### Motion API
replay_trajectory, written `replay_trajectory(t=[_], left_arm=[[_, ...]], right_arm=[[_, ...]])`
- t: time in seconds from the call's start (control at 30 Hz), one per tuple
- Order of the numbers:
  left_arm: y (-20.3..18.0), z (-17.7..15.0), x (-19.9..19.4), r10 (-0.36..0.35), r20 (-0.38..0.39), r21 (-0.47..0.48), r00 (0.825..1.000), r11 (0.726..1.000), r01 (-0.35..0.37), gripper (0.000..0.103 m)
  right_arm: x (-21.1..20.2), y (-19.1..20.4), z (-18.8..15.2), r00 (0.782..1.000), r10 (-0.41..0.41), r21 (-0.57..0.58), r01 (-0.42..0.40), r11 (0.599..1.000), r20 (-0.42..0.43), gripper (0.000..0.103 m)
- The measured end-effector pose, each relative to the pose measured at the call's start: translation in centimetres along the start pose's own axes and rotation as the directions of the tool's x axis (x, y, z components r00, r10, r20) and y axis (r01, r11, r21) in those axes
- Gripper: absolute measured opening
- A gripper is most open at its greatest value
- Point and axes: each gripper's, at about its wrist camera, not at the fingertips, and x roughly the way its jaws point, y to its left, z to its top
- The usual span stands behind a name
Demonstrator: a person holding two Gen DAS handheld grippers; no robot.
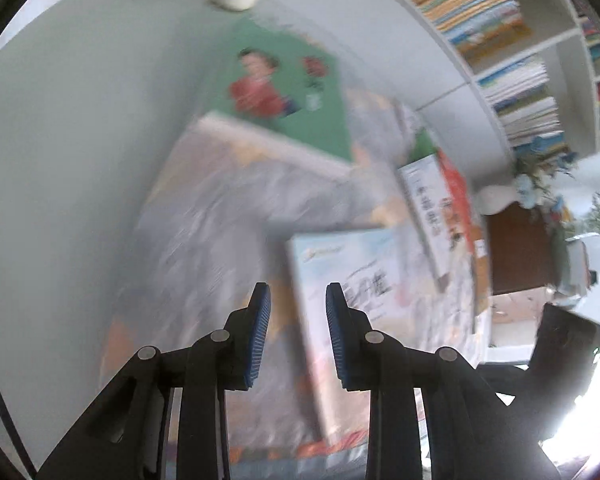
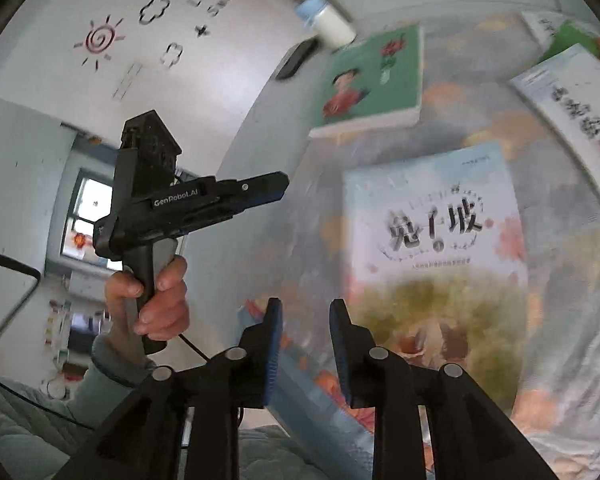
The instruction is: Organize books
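The white wall on the left has a red sun and clouds drawn on it. A tall white shelf on the far right is full of books packed close together. The table has a shiny cover with blurry flowers.

Three books lie flat on it. The pale blue book is near, in the middle. The white and red book lies to its right. The green book, with a child in red on the front, is far back.

A hand holds the left gripper up in the air, left of the books. Its jaws have a narrow gap and hold nothing. The right gripper is above the near edge of the table. Its jaws are pulled in close and hold nothing.

A white bottle stands far back, just behind the green book. A small dark flat thing lies left of the bottle.
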Motion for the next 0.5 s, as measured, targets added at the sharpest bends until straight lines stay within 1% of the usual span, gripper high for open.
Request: replay_trajectory(t=[0.07,0.13,0.17,0.2,0.27,0.33,0.37,0.4,0.5], left_arm=[[0.2,-1.5,0.7,0.038,-0.020,-0.011,0.999,0.999,-0.038,0.024],[-0.2,-3.0,2.0,0.048,-0.066,-0.010,0.997,0.999,-0.049,0.027],[-0.1,-3.8,2.2,0.049,-0.089,-0.004,0.995,0.999,-0.050,0.027],[-0.6,-4.3,2.9,0.054,-0.112,0.005,0.992,0.999,-0.054,0.027],[-1.6,-5.6,3.9,0.063,-0.132,0.020,0.989,0.998,-0.061,0.027],[-2.2,-6.8,4.5,0.075,-0.130,0.027,0.989,0.997,-0.072,0.027],[-2.4,-7.4,4.8,0.085,-0.119,0.024,0.989,0.996,-0.083,0.027],[-2.4,-7.9,5.0,0.084,-0.112,0.017,0.990,0.996,-0.083,0.027],[-2.6,-9.5,5.8,0.095,-0.118,0.011,0.988,0.995,-0.094,0.027]], right_arm=[[0.4,-0.6,-0.3,0.999,-0.043,-0.022,0.042,0.999,-0.027,0.026],[0.6,-1.7,-0.7,0.991,-0.132,-0.044,0.131,0.990,-0.028,0.033],[0.7,-2.9,-1.1,0.976,-0.216,-0.054,0.214,0.975,-0.033,0.037],[0.8,-3.9,-1.3,0.965,-0.258,-0.052,0.256,0.965,-0.042,0.037],[0.5,-6.5,-1.9,0.958,-0.281,-0.020,0.281,0.960,-0.052,0.037],[0.3,-7.8,-2.5,0.946,-0.321,-0.008,0.321,0.947,-0.043,0.037],[0.4,-8.2,-3.0,0.931,-0.362,-0.019,0.362,0.932,-0.040,0.037],[0.5,-8.4,-3.3,0.923,-0.383,-0.034,0.382,0.924,-0.036,0.036],[0.5,-8.1,-4.7,0.917,-0.399,-0.083,0.397,0.914,-0.001,0.035]])
